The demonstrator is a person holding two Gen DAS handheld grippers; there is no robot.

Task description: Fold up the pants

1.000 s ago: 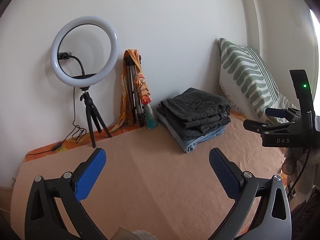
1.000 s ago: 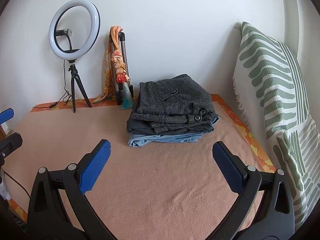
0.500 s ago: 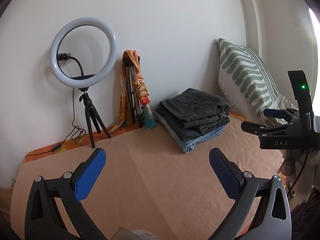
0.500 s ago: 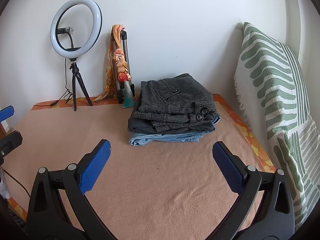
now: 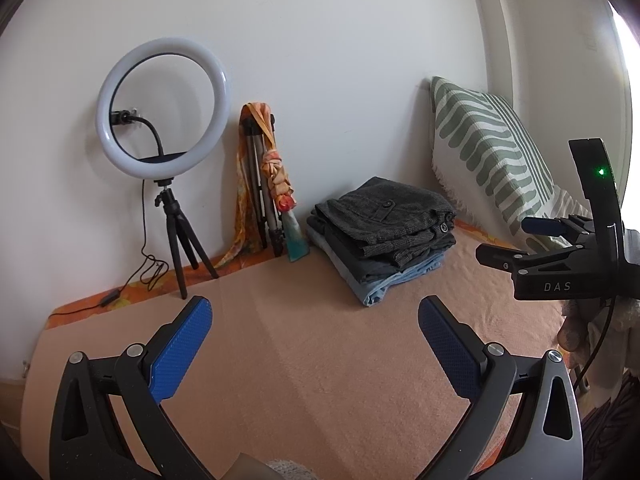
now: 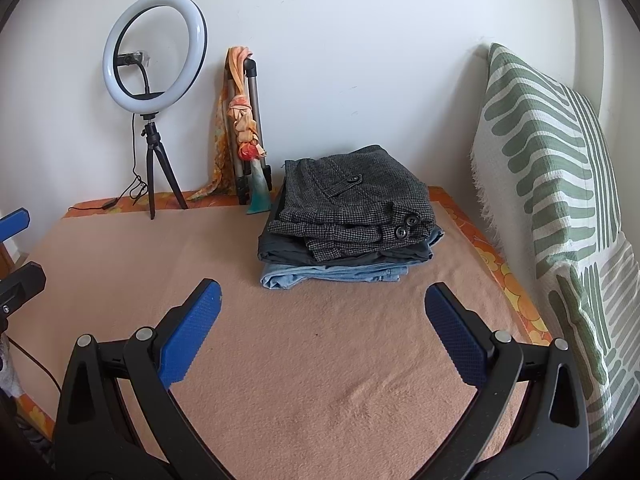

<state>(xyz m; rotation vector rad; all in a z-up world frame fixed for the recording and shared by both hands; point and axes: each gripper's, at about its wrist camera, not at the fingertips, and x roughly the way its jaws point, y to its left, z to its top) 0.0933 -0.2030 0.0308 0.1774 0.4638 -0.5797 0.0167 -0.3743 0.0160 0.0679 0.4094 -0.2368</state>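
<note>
A home bedroom, set up for filming

Ahead of the right gripper (image 6: 322, 328) lies a bed covered by a peach fleece blanket (image 6: 320, 380) over an orange floral sheet (image 6: 508, 284), with a green-and-white striped woven pillow (image 6: 560, 184) to its right against a plain white wall (image 6: 340, 40); ahead and to its left stand a round white ring light on a small black tripod (image 6: 154, 52) and a folded metal tripod draped with an orange scarf (image 6: 244, 128)
</note>
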